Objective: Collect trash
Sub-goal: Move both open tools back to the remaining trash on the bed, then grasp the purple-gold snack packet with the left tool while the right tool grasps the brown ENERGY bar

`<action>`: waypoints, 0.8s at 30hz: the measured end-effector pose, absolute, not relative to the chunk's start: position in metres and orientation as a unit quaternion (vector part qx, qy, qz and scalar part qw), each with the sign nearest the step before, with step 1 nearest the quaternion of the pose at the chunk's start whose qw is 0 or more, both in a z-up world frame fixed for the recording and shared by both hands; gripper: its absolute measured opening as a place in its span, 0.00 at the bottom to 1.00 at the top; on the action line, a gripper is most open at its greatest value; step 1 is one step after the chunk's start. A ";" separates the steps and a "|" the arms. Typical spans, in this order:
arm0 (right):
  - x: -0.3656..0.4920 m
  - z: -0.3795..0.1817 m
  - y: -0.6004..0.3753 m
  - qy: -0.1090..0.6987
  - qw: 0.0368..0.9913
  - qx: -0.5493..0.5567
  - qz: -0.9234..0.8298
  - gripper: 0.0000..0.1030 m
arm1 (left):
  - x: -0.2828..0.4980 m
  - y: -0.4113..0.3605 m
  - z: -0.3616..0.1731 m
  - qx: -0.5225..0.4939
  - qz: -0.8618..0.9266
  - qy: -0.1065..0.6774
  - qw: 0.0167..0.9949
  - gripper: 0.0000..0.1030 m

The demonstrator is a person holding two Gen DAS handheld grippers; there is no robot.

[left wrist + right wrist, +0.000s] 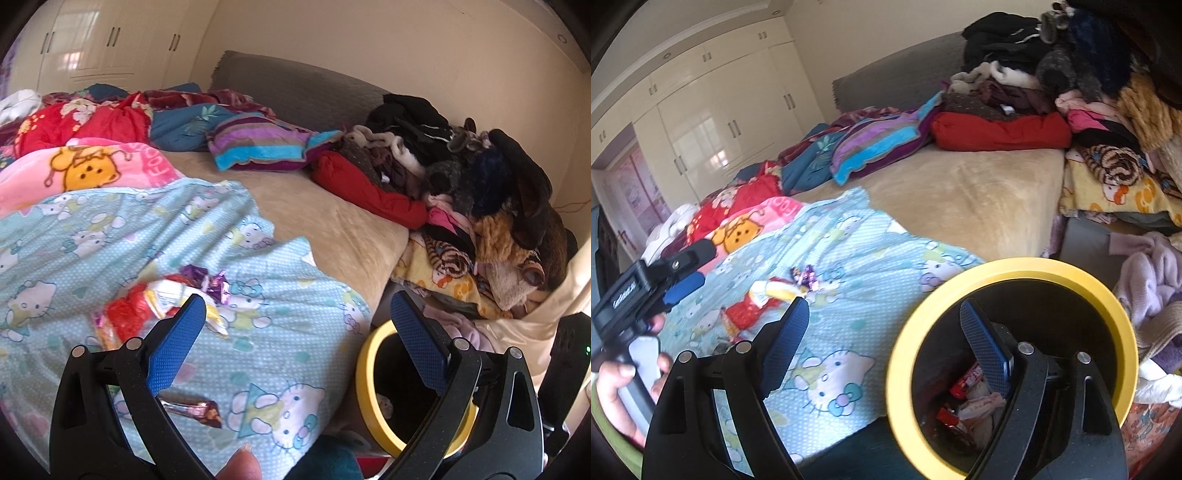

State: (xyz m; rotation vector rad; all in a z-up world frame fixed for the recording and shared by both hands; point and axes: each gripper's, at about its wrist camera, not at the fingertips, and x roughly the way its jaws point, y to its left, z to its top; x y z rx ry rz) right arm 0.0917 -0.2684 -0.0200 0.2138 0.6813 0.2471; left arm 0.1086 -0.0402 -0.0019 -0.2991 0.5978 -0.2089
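Observation:
Several wrappers lie on the light blue Hello Kitty sheet [110, 229]: a red and white packet [147, 302], a purple foil wrapper [214, 282] and a brown bar wrapper [195, 408]. The red packet [753, 302] and the purple wrapper [805, 277] also show in the right wrist view. My left gripper [295, 306] is open and empty above the sheet, the wrappers by its left finger. My right gripper [882, 310] is open and empty, its right finger over the yellow-rimmed bin [1008, 266], which holds wrappers [971, 402]. The left gripper [683, 284] shows at the left of the right wrist view.
The bin [365, 373] stands at the bed's near right corner. A heap of clothes [461, 177] fills the right side, also seen in the right wrist view [1071, 92]. Blankets and a striped pillow [258, 144] lie at the bed's far end. White wardrobes [713, 118] stand behind.

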 end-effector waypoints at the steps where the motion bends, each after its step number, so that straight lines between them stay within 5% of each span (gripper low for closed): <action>1: 0.092 -0.020 -0.263 0.333 0.929 0.101 0.127 0.79 | 0.109 -0.036 -0.002 -0.149 -0.099 0.292 0.940 0.89; 24: 0.093 -0.034 -0.151 0.358 0.897 0.012 0.258 0.79 | 0.111 0.060 -0.013 -0.212 -0.009 0.289 0.934 0.89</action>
